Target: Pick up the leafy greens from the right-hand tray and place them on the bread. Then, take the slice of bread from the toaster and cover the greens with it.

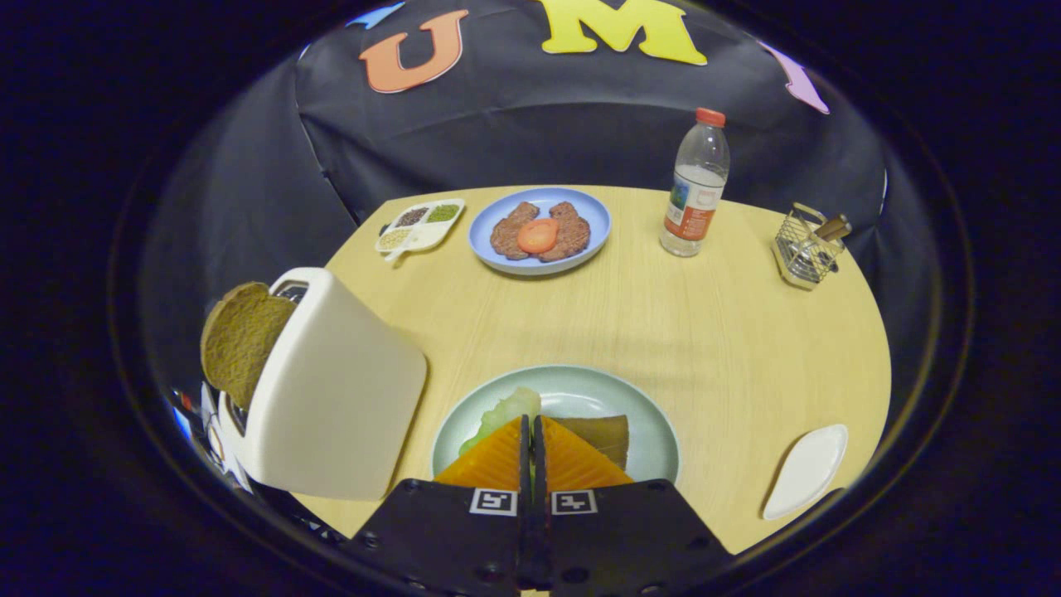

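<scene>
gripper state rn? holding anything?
Gripper: fingers shut together, over the green plate beside the leafy greens and bread; whether a leaf is pinched cannot be told.

Round wooden table (663, 315), toaster (331, 398), two plates, seasoning tray (419, 225), bottle (696, 186), wire caddy (804, 249), white dish (806, 471)

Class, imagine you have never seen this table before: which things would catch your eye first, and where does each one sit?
Most striking is the white toaster to the left of the gripper, with a brown bread slice sticking out of it. The gripper's fingers are closed together over a pale green plate holding leafy greens and bread. Beyond them, a blue plate carries meat patties under a tomato slice.
</scene>
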`<state>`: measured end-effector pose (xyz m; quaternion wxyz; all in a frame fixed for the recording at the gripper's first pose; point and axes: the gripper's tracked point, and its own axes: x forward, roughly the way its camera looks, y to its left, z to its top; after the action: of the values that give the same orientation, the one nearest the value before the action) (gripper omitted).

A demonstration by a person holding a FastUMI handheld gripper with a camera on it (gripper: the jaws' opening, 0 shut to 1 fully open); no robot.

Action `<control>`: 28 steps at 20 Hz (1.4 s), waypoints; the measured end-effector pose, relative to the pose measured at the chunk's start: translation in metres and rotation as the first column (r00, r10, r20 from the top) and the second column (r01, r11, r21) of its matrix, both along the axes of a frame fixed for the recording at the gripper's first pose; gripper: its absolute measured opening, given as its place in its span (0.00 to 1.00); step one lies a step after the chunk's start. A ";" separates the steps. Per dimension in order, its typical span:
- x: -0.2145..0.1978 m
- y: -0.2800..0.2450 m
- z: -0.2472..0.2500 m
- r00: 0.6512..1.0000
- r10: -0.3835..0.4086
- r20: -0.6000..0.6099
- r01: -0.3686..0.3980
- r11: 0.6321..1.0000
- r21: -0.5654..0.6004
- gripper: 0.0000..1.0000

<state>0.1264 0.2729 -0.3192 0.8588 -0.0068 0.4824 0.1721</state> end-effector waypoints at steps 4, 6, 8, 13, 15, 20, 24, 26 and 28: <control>0.011 -0.005 -0.013 1.000 -0.028 -0.009 0.028 0.999 -0.017 0.01; 0.018 -0.012 -0.017 0.999 -0.040 0.007 0.040 0.998 -0.044 0.01; 0.018 -0.015 -0.022 0.999 -0.054 0.002 0.054 0.997 -0.053 0.01; 0.011 -0.022 -0.009 0.997 -0.067 0.029 0.068 0.996 -0.050 0.17; 0.007 -0.028 0.003 0.996 -0.066 0.057 0.069 0.996 -0.050 0.24; -0.018 -0.038 0.042 0.992 -0.046 0.120 0.052 0.998 -0.043 0.65; -0.042 -0.038 0.085 0.974 0.026 0.223 -0.017 0.999 -0.042 0.93; -0.052 -0.037 0.106 0.962 0.037 0.272 -0.028 0.999 -0.036 0.99; -0.065 -0.030 0.130 0.944 0.064 0.325 -0.062 0.998 -0.015 0.99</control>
<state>0.0611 0.2429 -0.1890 0.9206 -0.0522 0.3342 0.1951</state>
